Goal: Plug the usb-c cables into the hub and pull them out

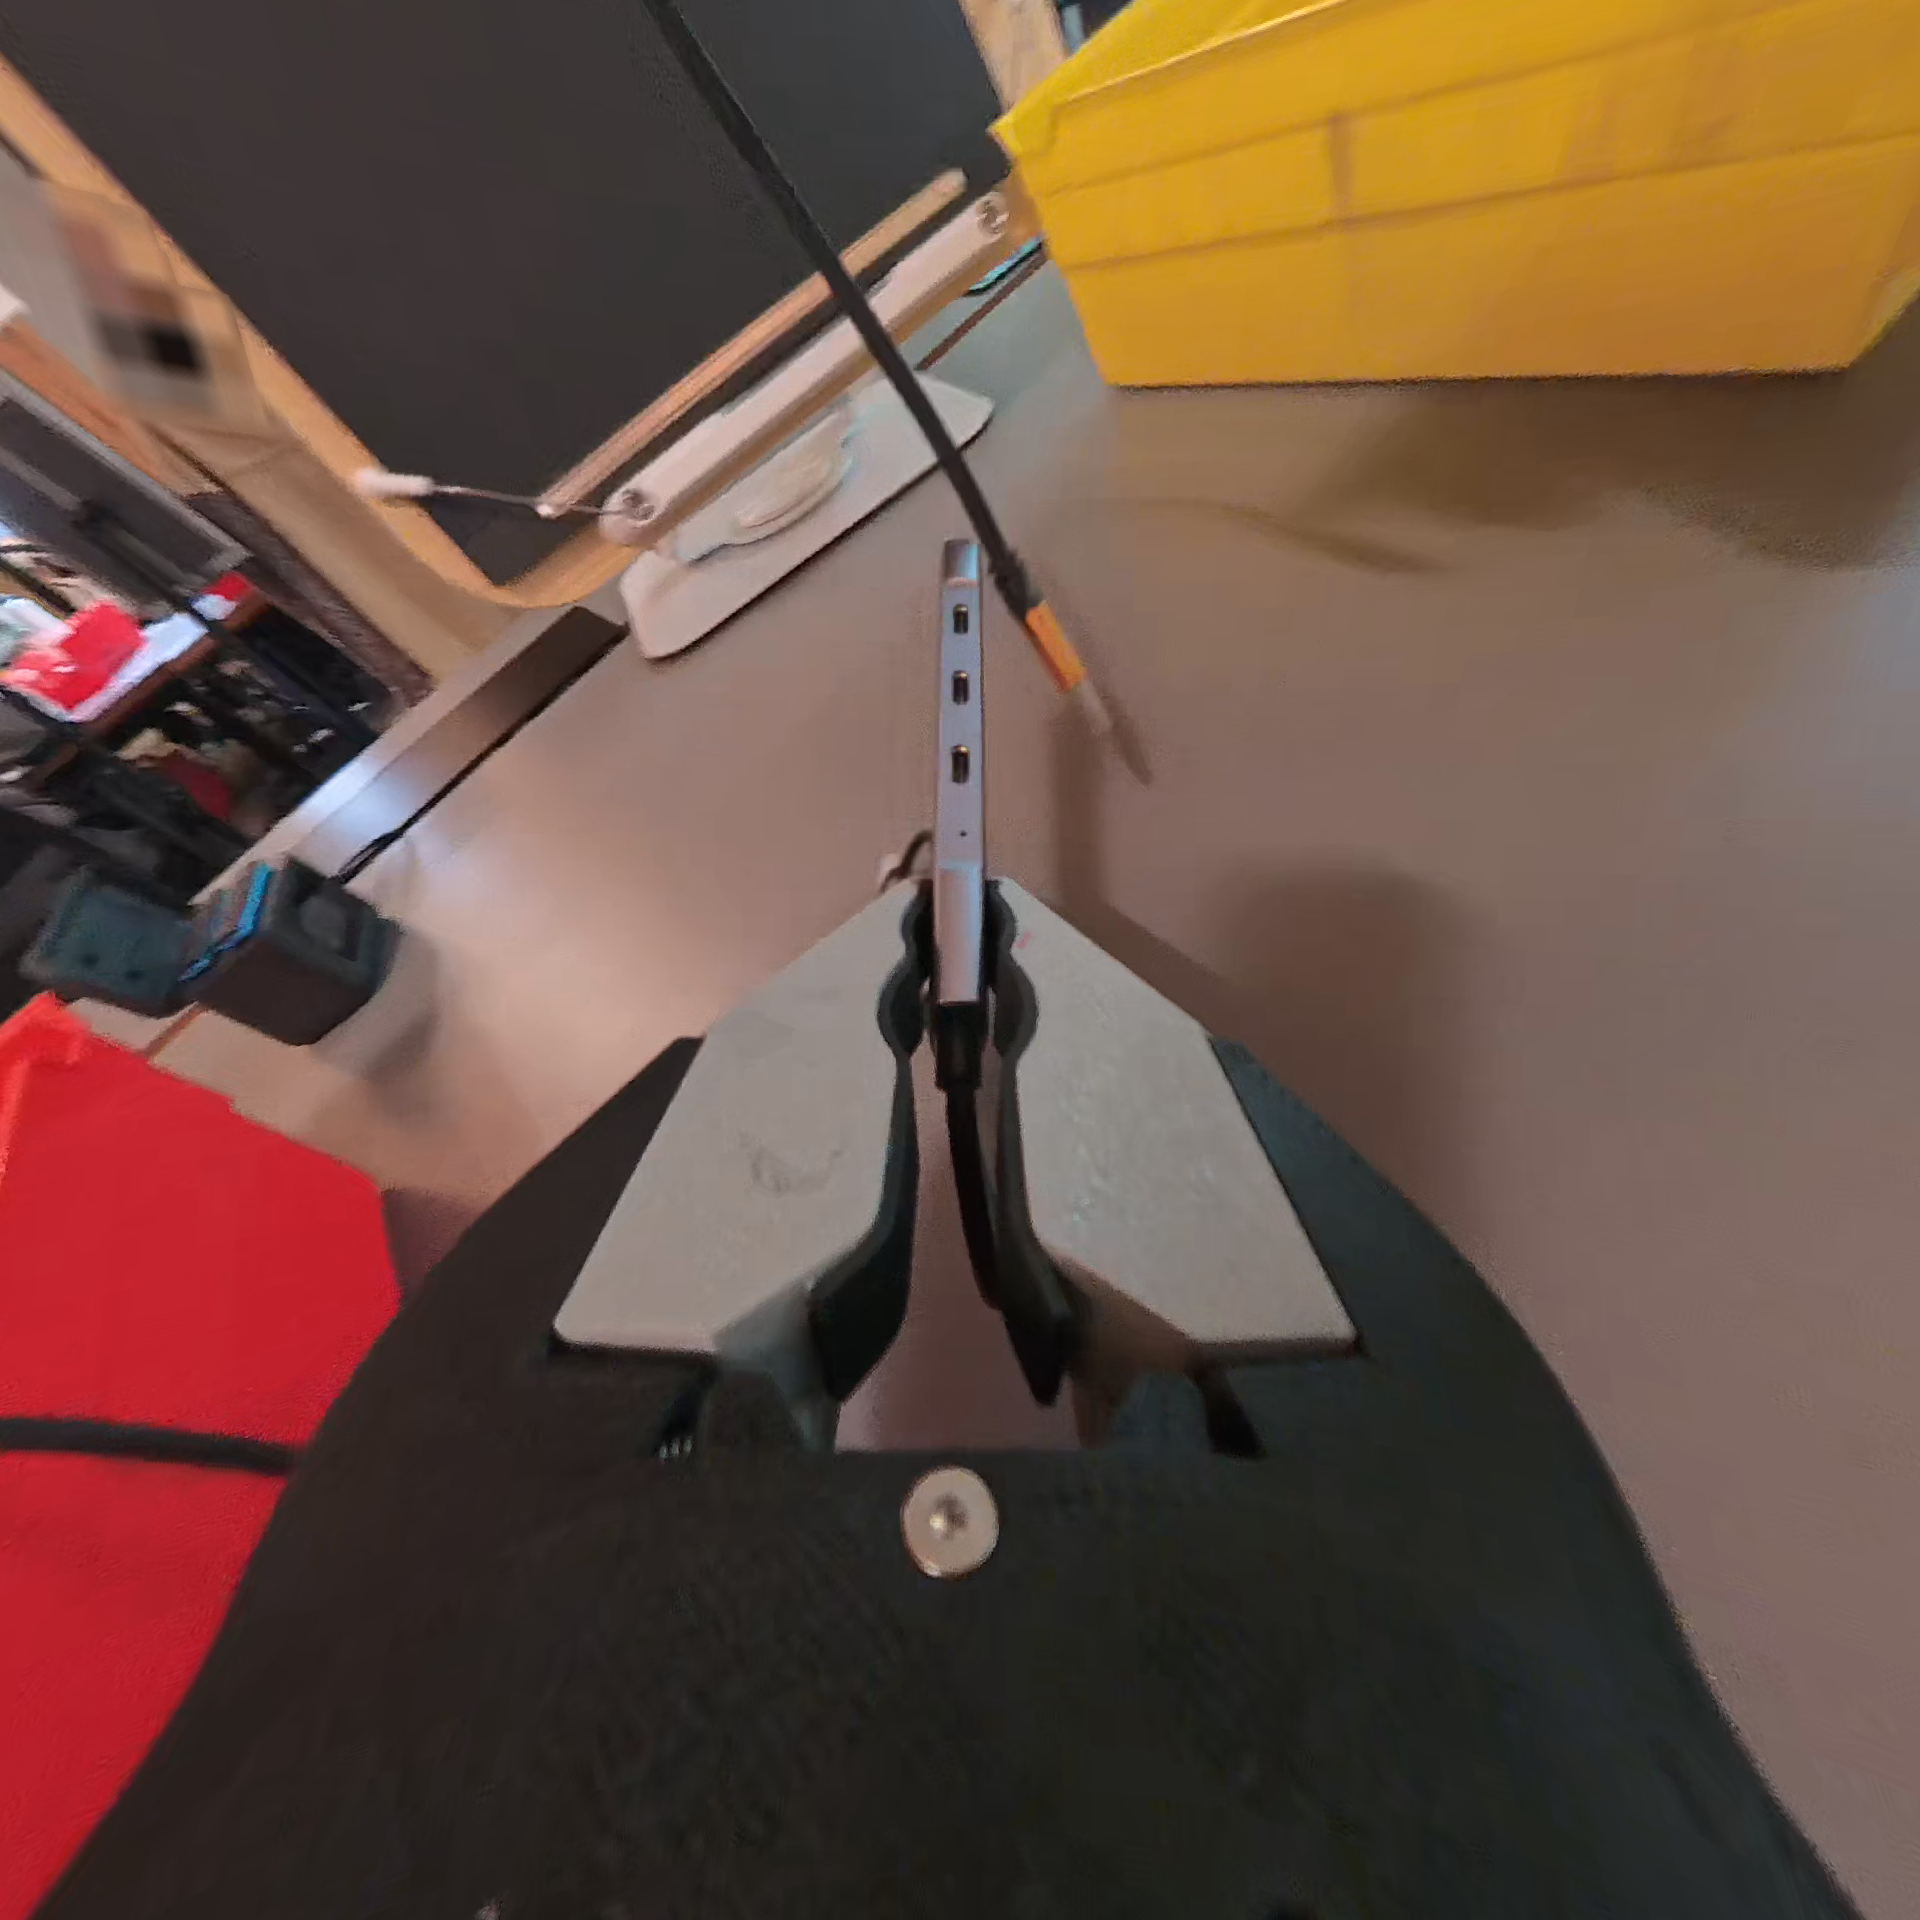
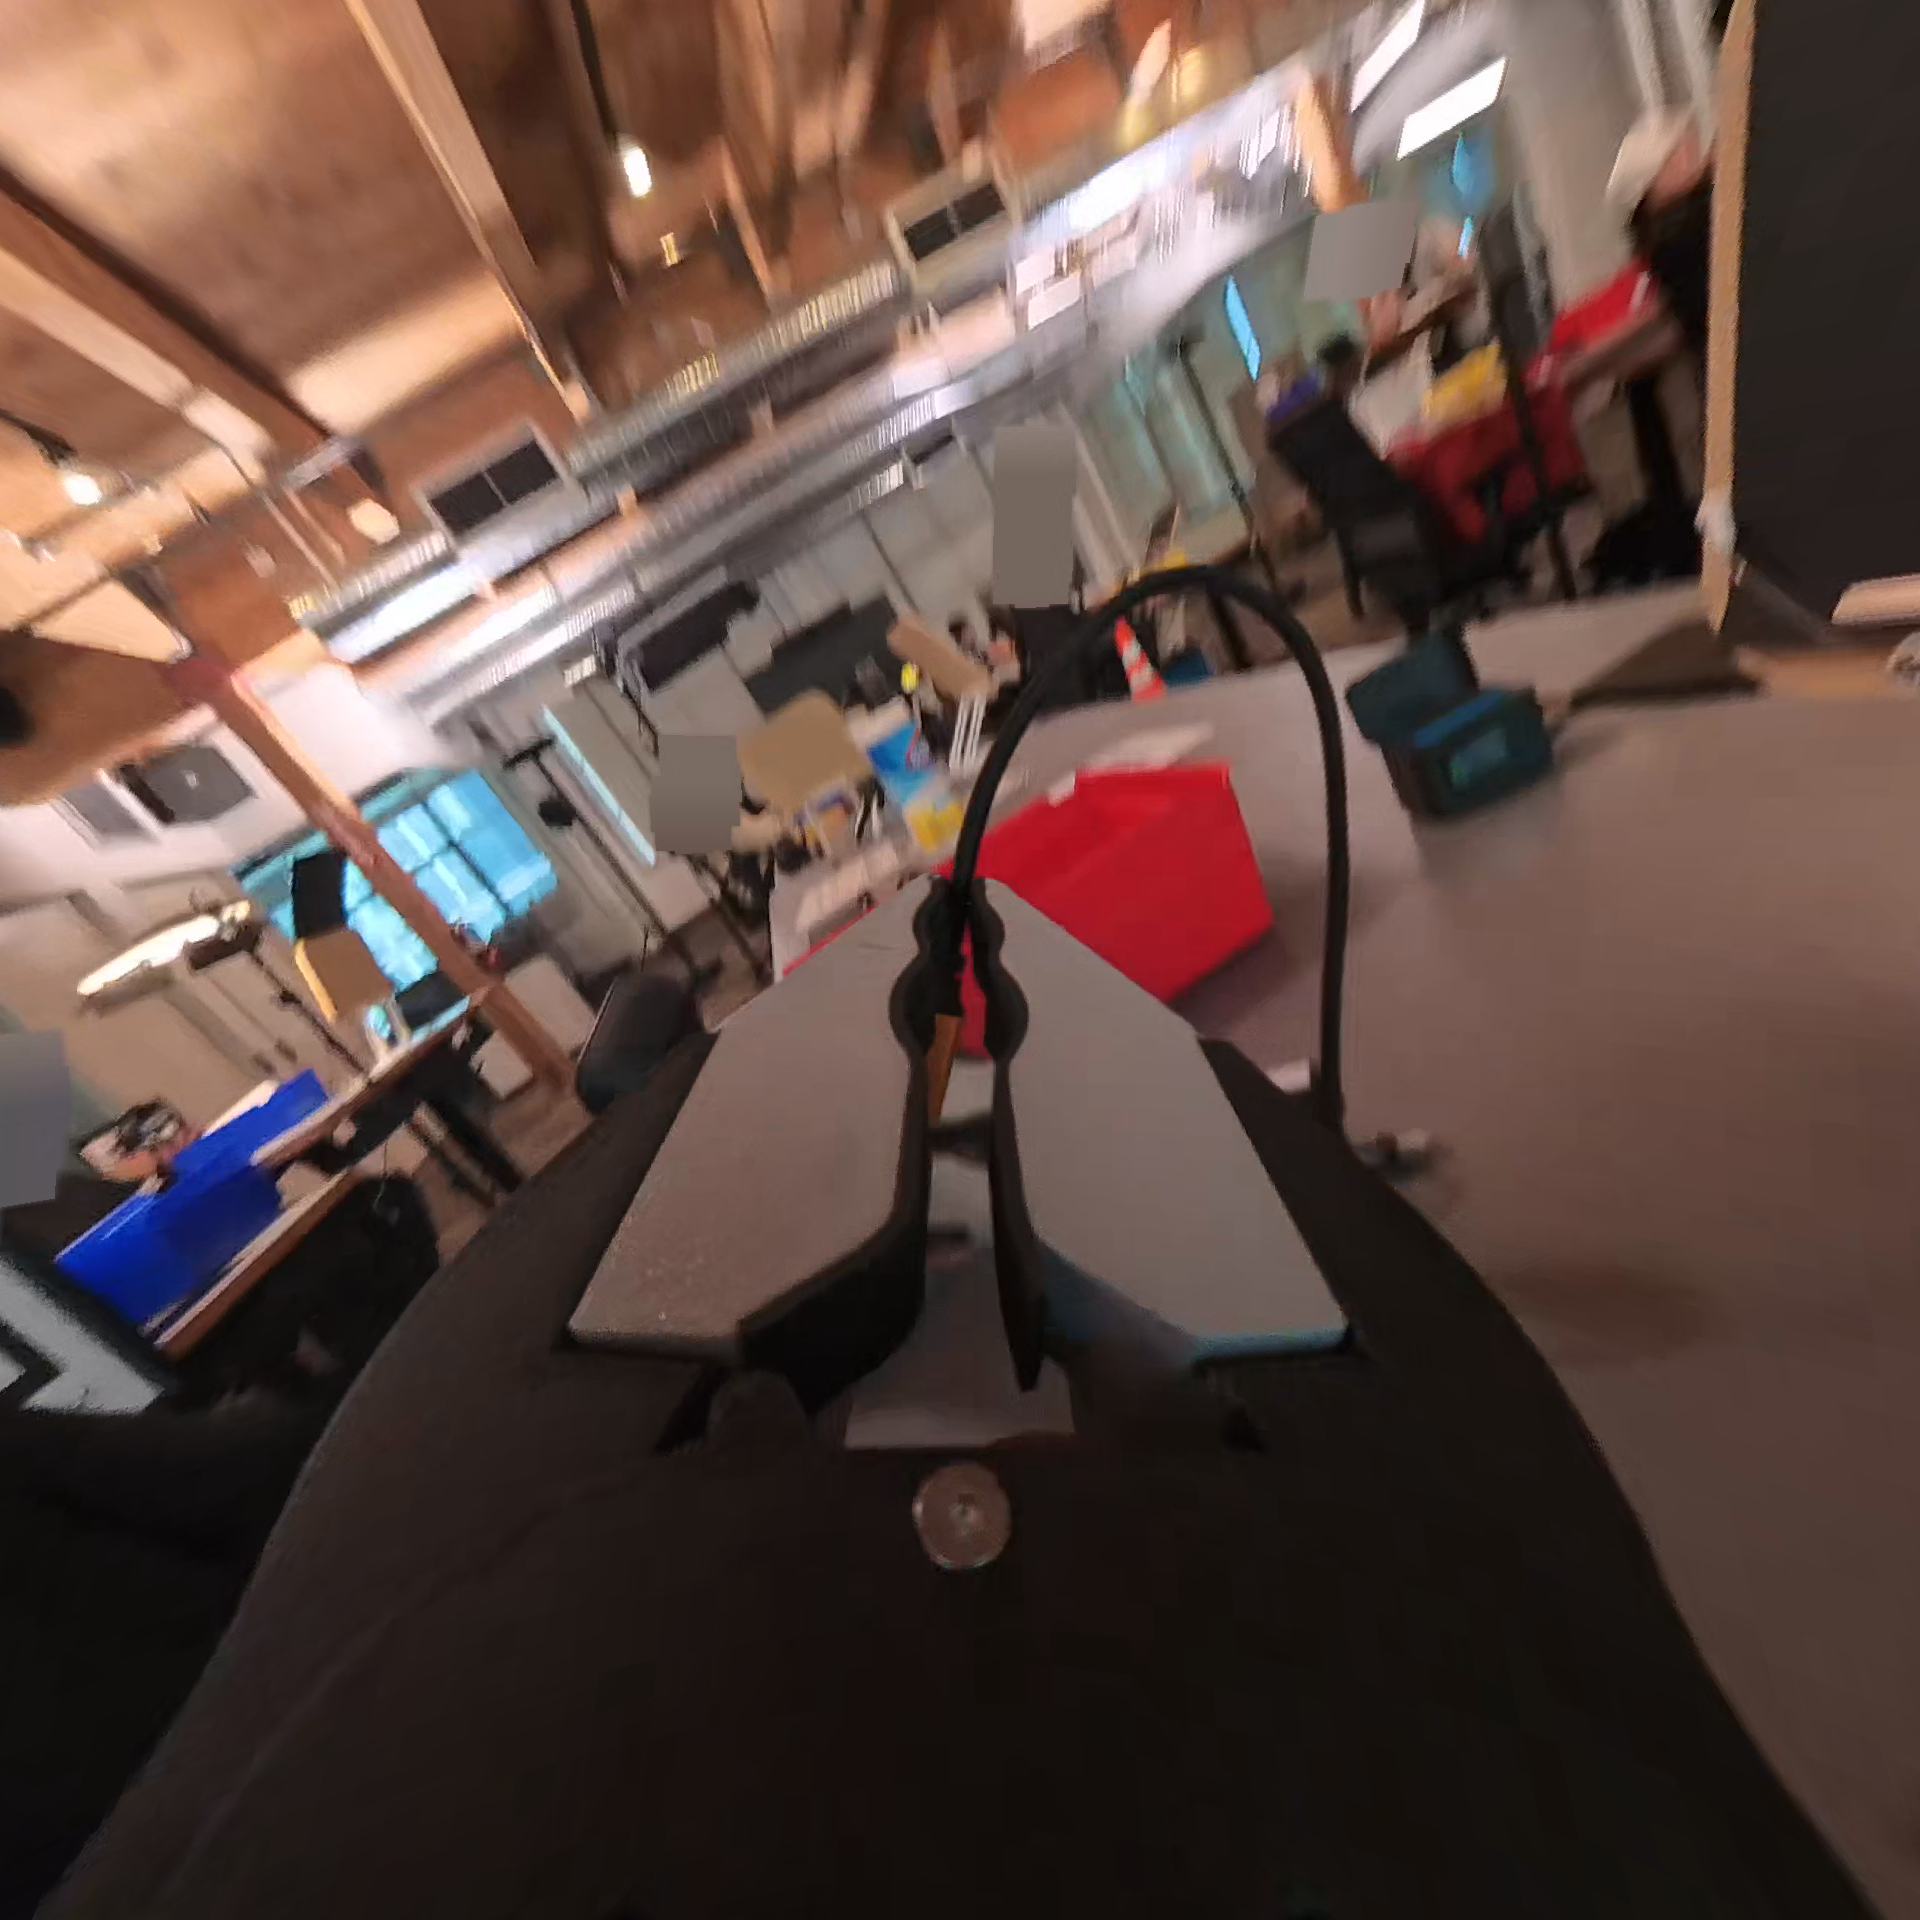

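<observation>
My left gripper (image 1: pixel 958 920) is shut on a slim grey USB-C hub (image 1: pixel 961 727), held edge-on above the dark table (image 1: pixel 1455 935), with three ports showing along its edge. The hub's own black lead (image 1: pixel 971 1195) runs back between the fingers. A black cable (image 1: pixel 883 343) hangs down from above, and its orange-collared plug (image 1: pixel 1051 649) is just right of the hub, blurred and apart from the ports. My right gripper (image 2: pixel 958 920) is shut on a black cable (image 2: pixel 1320 707) that loops up and back down to the right. An orange plug collar (image 2: pixel 943 1049) shows between the fingers.
A yellow bin (image 1: pixel 1455 208) stands at the far right of the table. A red bin (image 1: pixel 156 1351) sits at the near left and also shows in the right wrist view (image 2: pixel 1122 873). A black and blue device (image 1: pixel 270 945) and a grey stand base (image 1: pixel 810 499) lie beyond. Left tips to right tips: about 15 cm.
</observation>
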